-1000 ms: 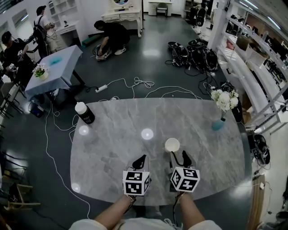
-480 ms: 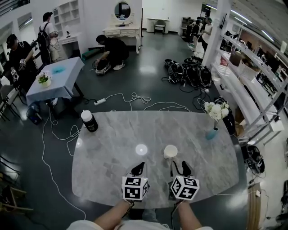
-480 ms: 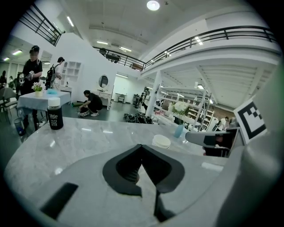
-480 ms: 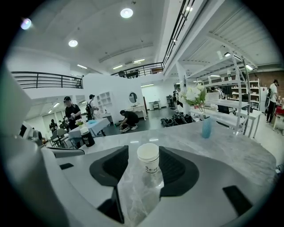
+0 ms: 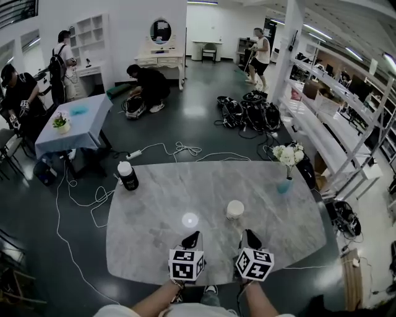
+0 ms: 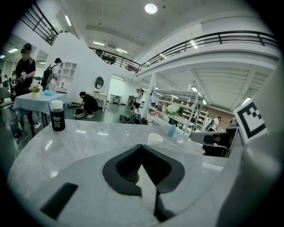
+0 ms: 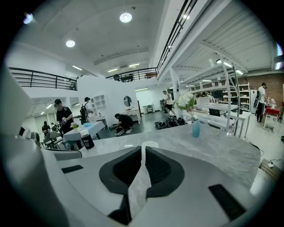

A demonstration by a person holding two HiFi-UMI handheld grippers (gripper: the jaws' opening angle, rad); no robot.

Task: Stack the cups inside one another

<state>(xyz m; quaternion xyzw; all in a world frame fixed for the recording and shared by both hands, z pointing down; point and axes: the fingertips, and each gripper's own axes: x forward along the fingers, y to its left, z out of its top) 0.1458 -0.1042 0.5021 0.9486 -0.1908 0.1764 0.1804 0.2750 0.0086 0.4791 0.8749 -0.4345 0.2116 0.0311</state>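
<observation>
Dark glossy floor (image 5: 204,93), white mirrored dresser (image 5: 159,60), metal shelving (image 5: 318,121) right.

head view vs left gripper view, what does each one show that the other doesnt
Only the head view: the person's forearms, the white cables on the floor, and the blue-covered side table seen from above.

Only the left gripper view: the ceiling light, the upper-floor railing, and a close look into the left tongs, shut with nothing between them.

Both: the marble table, the black bottle, the white cup, and the blue vase with white flowers.
</observation>
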